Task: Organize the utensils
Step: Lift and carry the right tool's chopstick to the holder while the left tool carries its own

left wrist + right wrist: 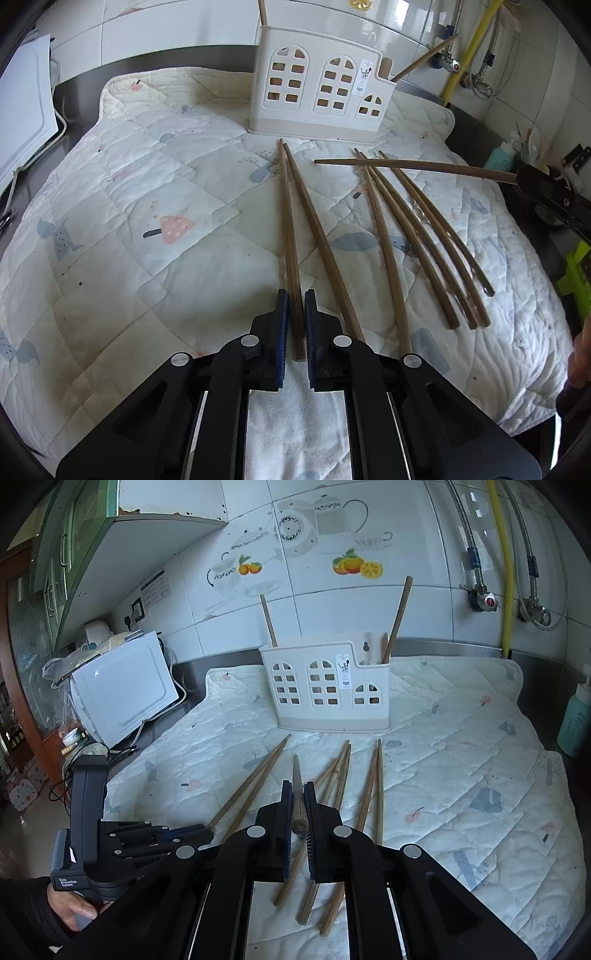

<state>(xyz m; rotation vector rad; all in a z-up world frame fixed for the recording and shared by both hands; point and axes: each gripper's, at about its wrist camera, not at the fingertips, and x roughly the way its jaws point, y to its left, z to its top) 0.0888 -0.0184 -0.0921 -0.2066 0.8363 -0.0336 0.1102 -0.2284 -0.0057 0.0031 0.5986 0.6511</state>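
I have two chopsticks standing in the holder [325,690], each hand-held gripper [295,310] [297,801] clamped on another, five more lying before the holder.

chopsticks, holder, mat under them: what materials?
Chopsticks: likely bamboo or wood, matte brown with lengthwise grain. Holder: looks like moulded plastic, cream, smooth with a slight sheen, window-shaped cutouts. Mat: quilted fabric, probably cotton, with stitched squares and printed mushrooms.
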